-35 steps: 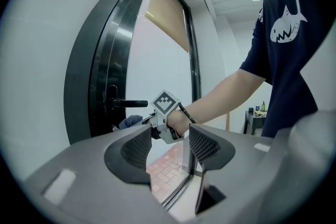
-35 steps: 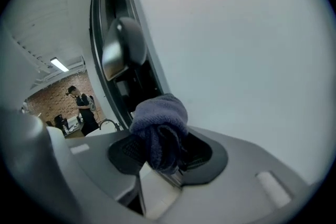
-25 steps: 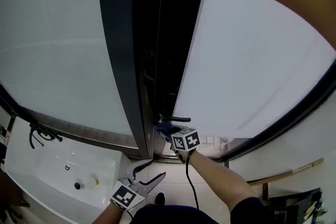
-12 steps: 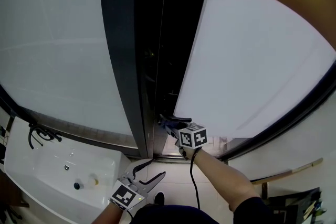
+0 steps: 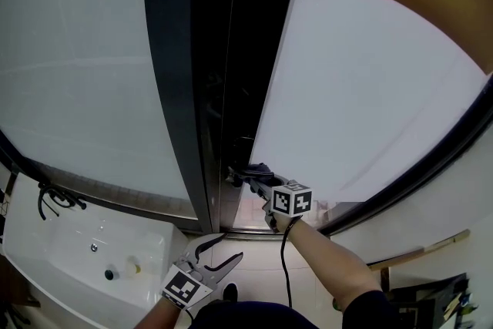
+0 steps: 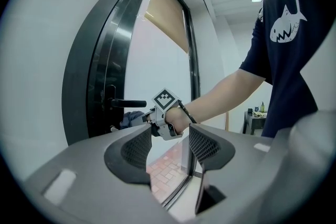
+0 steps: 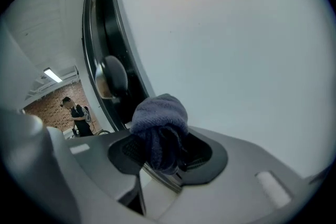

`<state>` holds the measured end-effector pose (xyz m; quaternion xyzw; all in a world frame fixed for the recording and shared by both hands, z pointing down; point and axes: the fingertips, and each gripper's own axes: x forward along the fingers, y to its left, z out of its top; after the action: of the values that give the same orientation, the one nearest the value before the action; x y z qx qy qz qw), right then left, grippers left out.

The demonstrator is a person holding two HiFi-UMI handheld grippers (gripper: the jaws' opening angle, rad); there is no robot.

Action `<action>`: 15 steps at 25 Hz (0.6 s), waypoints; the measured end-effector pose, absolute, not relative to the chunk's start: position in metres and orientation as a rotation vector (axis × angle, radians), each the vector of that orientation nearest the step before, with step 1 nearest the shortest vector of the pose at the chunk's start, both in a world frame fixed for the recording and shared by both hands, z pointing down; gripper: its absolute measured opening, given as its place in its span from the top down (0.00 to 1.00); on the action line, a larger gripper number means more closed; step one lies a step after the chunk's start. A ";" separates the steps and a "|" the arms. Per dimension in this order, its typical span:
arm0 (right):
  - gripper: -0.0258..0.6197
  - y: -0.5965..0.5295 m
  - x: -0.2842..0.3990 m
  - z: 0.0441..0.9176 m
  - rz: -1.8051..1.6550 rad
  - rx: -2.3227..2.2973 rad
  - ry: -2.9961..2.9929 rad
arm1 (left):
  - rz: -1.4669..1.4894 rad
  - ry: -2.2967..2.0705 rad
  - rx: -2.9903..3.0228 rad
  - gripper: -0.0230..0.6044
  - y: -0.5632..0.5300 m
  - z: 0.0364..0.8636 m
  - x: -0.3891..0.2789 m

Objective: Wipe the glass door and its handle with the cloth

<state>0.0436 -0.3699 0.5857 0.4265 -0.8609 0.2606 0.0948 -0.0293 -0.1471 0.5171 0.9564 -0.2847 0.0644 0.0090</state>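
Note:
The frosted glass door [image 5: 370, 88] stands in a dark frame [image 5: 173, 88], with its black lever handle [image 5: 245, 168] low down. My right gripper [image 5: 260, 175] is shut on a bunched blue-grey cloth [image 5: 259, 168], which sits at the handle. In the right gripper view the cloth [image 7: 159, 131] bulges out between the jaws, close to the glass [image 7: 236, 44], with the handle's end [image 7: 112, 76] just beyond. In the left gripper view the handle [image 6: 128, 104] sits above the cloth [image 6: 132, 118]. My left gripper [image 5: 213, 251] hangs low, open and holding nothing; its fingers [image 6: 138, 147] stand apart.
A white washbasin [image 5: 77, 262] with a black tap [image 5: 58, 199] lies at lower left. A white panel [image 5: 77, 65] fills the left of the frame. A dark table [image 6: 256, 118] with bottles stands behind the person. Brick paving [image 6: 167, 165] shows through the lower glass.
My right gripper has lifted the cloth from just below the handle up against it and shifted a little right. The left gripper has stayed where it was.

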 end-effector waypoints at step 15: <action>0.71 -0.238 0.111 0.524 0.513 1.211 -2.702 | 0.181 -0.914 3.010 0.61 -0.105 0.490 -0.007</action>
<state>0.1107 -0.2376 0.5241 0.4021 -0.8970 0.1704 0.0683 -0.0067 -0.1052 0.4897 0.9553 -0.2901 0.0576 -0.0045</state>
